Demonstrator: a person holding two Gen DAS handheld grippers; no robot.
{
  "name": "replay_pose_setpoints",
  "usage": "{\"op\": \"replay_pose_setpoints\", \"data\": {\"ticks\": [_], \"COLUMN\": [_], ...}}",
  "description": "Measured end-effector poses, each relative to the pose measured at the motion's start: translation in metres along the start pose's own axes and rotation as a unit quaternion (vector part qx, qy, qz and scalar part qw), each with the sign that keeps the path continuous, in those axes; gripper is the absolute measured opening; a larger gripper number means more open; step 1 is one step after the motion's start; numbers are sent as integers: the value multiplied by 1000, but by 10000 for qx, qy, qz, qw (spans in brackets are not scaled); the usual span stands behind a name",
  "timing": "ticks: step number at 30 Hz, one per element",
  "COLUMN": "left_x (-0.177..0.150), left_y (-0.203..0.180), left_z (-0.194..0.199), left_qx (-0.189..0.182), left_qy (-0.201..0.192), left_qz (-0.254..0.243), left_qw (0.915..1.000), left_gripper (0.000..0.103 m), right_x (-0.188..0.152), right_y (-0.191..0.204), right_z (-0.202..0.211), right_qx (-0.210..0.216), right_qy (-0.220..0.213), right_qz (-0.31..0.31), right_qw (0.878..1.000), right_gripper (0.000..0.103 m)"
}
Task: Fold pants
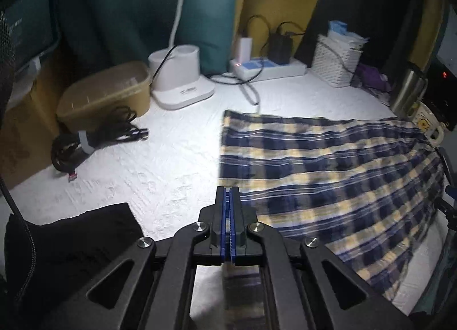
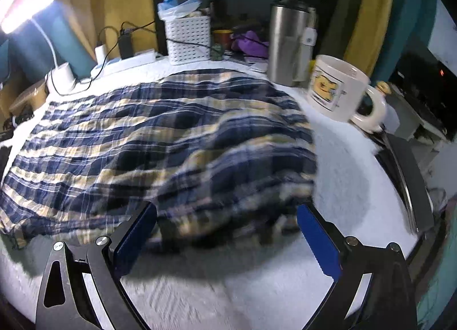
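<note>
- the navy, cream and white plaid cotton pants lie spread across the middle of the white textured worktop, rumpled at the end nearest my right gripper, flatter toward the far left.
- my right gripper hangs over the near edge of the worktop with its blue-padded fingers spread wide; the bunched near end of the pants shows between them, and neither pad presses on the cloth.
- my left gripper has its blue pads closed together, tips over the near left corner of the pants; a strip of plaid shows below the fingers, though i cannot tell whether cloth is pinched.
- a white mug with a yellow print stands just beside the pants at the right edge, and a brushed steel tumbler behind it.
- along the far edge sit a white slotted plastic basket and a white power strip with plugged chargers.
- at the far left corner are a white lamp base, a tan oval tub and a coiled black cable.
</note>
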State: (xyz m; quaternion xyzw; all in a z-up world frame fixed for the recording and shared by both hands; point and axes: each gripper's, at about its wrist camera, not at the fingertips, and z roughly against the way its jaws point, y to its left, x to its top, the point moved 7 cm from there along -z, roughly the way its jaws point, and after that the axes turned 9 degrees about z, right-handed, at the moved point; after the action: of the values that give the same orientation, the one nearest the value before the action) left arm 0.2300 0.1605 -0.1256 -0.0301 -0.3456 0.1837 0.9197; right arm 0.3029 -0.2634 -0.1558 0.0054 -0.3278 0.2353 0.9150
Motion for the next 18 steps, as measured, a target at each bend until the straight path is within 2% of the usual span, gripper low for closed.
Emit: {"op": "replay_pose_setpoints", "data": {"ticks": [1,3,5,11,15,18], "left_x": [-1,-6,-15,-48,-61,-62], "left_y": [-6,-19,-37,-86,-91,-77], "left_z": [3,7,9,3,-5,-7], "left_qx": [-52,-229,-473,-843,-724,-474], "left_qy": [-6,4,96,461,610,592], "left_qz": [-30,-17,-42,-255,-260,-189], "left_qw": [10000,9997,9988,9950,9952,9969], "left_gripper": [7,23,28,28,28,28], "right_x": [-3,-13,-19,-24,-17,-11], "right_y": [-3,-10,-13,-6,-2,-2], "right_z": [3,8,8,-2,-13,-20], "right_qx": [36,199,342,784,989,1017], "right_qy": [-7,7,36,78,94,124], "right_qz": [-101,-371,-569,-871,-958,-954], "right_qw": [9999,9991,9978,9931,9904,9902], "right_gripper": [100,100,100,103,103,103]}}
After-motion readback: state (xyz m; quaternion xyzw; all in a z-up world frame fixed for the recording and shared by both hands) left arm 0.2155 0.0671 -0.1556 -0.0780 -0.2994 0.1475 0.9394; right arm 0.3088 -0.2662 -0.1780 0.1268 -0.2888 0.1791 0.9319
